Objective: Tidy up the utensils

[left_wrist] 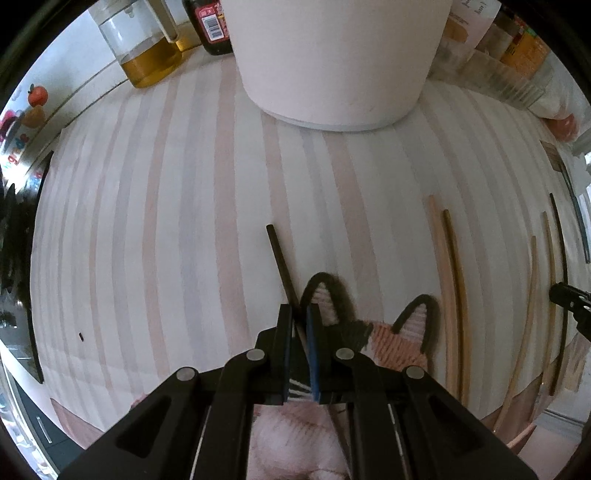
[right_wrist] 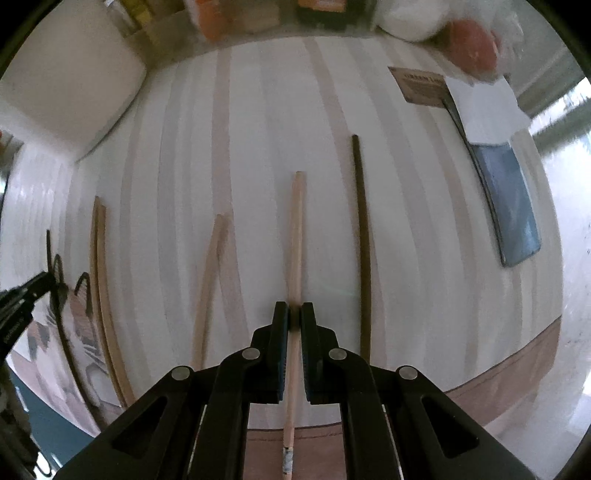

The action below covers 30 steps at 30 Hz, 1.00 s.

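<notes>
Left wrist view showed our left hand-held gripper [left_wrist: 300, 325] clenched on a dark chopstick [left_wrist: 277, 254], which ran from the jaws toward eleven o'clock across the striped cloth on the counter [left_wrist: 166, 221]. Just beyond the jaws, at one o'clock, lay a knitted cat-eared mat [left_wrist: 391, 332]. A white container [left_wrist: 340, 62] stood at twelve o'clock, with an oil jug [left_wrist: 147, 51] and a sauce bottle [left_wrist: 212, 26] at eleven. At three o'clock several more chopsticks lay side by side, among them a pale one [left_wrist: 441, 258] and a brown one [left_wrist: 456, 266].

Right wrist view showed our right hand-held gripper [right_wrist: 294, 321] grasping a light wooden chopstick [right_wrist: 297, 229] that pointed to twelve o'clock and passed back between the jaws toward six. A dark chopstick [right_wrist: 360, 229] lay near it at one o'clock, and another pale chopstick [right_wrist: 210, 273] at ten. A cleaver [right_wrist: 511, 199] rested at two o'clock.

We judged the task barely begun: each hand held one stick, several others were loose on the cloth, and nothing we could see had been gathered or stored yet. Whether the white container was the intended holder, we could not tell.
</notes>
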{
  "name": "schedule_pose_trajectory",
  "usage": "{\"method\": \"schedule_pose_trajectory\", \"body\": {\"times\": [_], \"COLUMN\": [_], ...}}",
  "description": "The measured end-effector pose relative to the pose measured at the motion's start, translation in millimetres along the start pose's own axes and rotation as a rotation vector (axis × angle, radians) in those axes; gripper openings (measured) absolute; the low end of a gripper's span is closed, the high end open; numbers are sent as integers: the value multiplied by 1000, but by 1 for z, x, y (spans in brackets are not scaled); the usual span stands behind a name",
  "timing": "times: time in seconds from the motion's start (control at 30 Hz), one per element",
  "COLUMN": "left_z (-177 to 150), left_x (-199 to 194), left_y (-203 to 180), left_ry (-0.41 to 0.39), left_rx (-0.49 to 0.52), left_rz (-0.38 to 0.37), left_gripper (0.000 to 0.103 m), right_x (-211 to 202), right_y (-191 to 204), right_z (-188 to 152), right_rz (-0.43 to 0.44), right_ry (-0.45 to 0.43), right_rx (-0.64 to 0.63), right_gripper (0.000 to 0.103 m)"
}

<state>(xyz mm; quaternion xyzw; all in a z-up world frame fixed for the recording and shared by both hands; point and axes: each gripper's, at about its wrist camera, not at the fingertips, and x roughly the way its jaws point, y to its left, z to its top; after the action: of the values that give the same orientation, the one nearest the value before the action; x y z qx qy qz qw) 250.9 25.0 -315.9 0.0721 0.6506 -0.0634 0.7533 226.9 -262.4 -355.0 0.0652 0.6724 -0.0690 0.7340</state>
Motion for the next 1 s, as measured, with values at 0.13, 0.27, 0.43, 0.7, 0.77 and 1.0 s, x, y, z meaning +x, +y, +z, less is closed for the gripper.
{"method": "schedule_pose_trajectory", "body": {"times": [0.13, 0.27, 0.43, 0.7, 0.77, 1.0], "left_z": [-1, -5, -12, -16, -12, -8], "left_x": [-4, -25, -54, -107, -118, -154], "left_y": [-26, -33, -35, -24, -18, -1], "left_ry": [-15, -51, -112, -220, -251, -363], "left_rx": [-15, -23, -16, -23, -24, -37], "left_rz": [-13, -45, -52, -87, -93, -94], "left_gripper": [3, 3, 2, 2, 2, 2], "right_x": [0, -9, -37, -86, -99, -135], "right_y": [13, 6, 7, -3, -8, 1], "right_z": [-1, -11, -22, -35, -34, -26], "right_rz": [-20, 22, 68, 92, 114, 151], "right_ry": [-29, -96, -199, -333, -371, -482], "right_rx": [-22, 31, 60, 37, 35, 14], "right_gripper": [7, 6, 6, 6, 6, 6]}}
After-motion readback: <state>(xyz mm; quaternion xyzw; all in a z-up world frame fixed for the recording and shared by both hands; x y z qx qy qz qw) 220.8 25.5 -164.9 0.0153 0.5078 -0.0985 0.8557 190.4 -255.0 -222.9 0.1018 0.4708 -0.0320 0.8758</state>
